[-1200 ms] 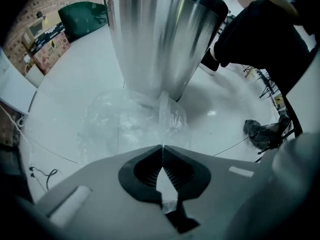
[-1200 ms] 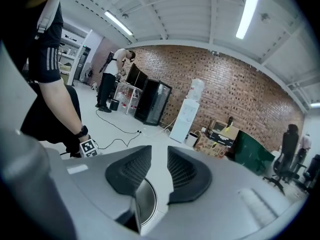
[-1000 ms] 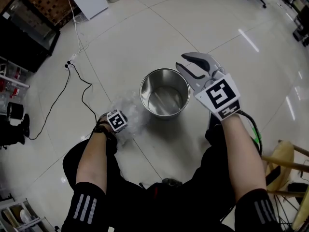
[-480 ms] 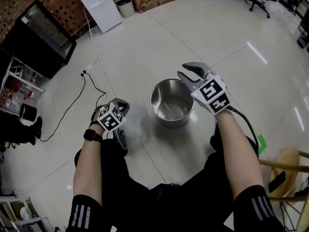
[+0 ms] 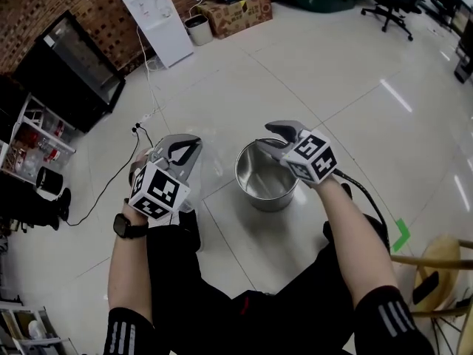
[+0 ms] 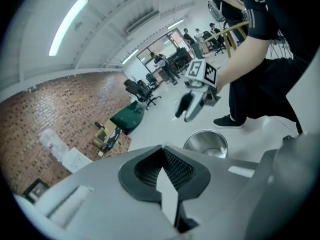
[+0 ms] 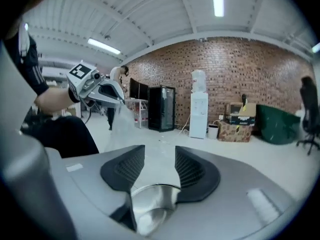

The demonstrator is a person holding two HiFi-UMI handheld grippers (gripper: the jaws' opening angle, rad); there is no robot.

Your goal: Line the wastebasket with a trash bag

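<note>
A round steel wastebasket (image 5: 267, 177) stands on the pale tiled floor; it also shows as the wastebasket (image 6: 206, 144) and the wastebasket (image 7: 152, 204). My left gripper (image 5: 188, 146) is held up to its left, shut on a thin translucent trash bag (image 7: 119, 126) that hangs down from it. A pale strip of the bag (image 6: 168, 196) shows between the closed jaws. My right gripper (image 5: 275, 136) hovers over the basket's near-left rim, open, its jaws just having been opening. Nothing lies between its jaws; only the basket's rim shows below them.
A white water dispenser (image 5: 153, 7), a small bin (image 5: 198, 28) and cardboard boxes (image 5: 238, 4) line the brick wall. A black cabinet (image 5: 70, 72) and a shelf (image 5: 28, 140) stand left. A cable (image 5: 144, 133) trails on the floor. A wooden chair (image 5: 437, 261) is at right.
My left gripper has risen from near the floor to beside the basket, lifting the bag. My right gripper has moved a little lower over the rim and its jaws stand wider.
</note>
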